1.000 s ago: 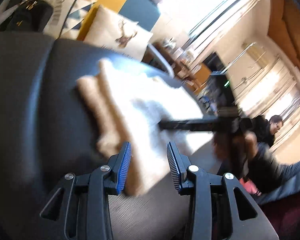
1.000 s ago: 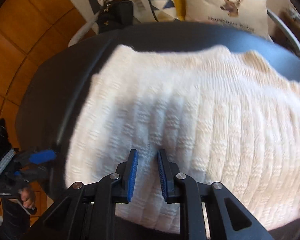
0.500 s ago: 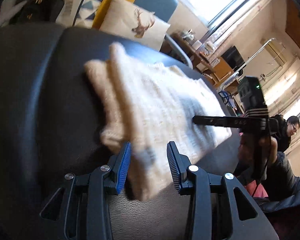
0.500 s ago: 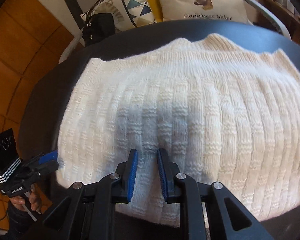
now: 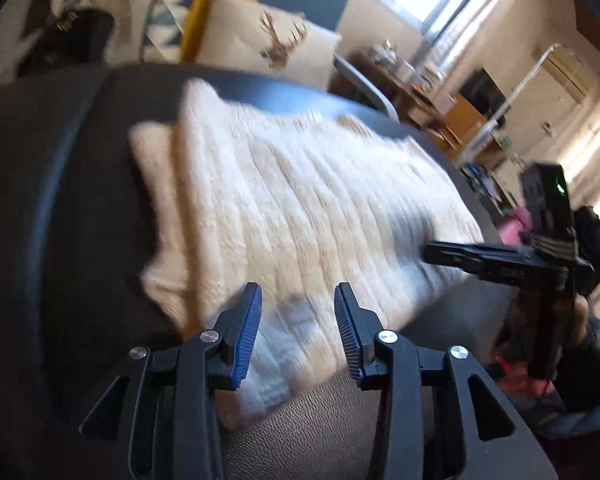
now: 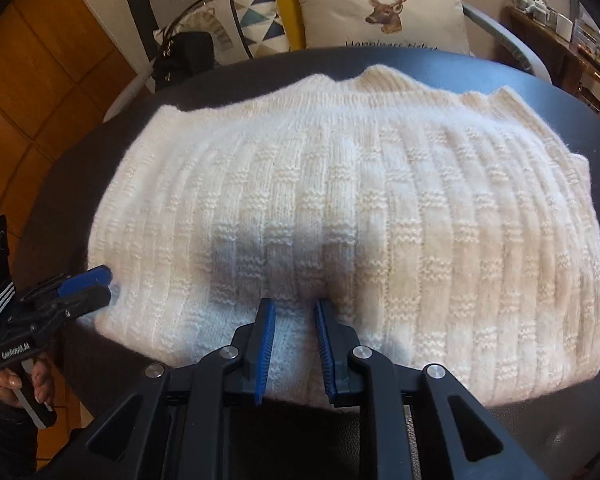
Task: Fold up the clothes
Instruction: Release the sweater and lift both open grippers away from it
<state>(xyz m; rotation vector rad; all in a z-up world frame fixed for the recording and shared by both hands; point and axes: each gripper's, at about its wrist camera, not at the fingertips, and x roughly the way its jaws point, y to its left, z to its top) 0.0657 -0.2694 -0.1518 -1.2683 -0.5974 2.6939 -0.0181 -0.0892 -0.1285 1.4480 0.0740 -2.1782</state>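
Cream knit sweater [image 6: 340, 200]: lies folded flat on dark leather desk [image 6: 580, 120].
Left tool [image 5: 298, 312]: spreading, nothing pinched.
Right tool [image 6: 295, 320]: narrowly parted, empty.
Advice: grip near hem evenly, fold away.

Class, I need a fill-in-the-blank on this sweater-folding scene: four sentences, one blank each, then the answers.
1. The cream knitted sweater lies folded on a dark ____ surface.
2. The cushion behind it bears a ____ head.
3. The pads of the right gripper are coloured ____.
4. Beside the patterned cushion sits a ____ handbag.

Answers: leather; deer; blue; black
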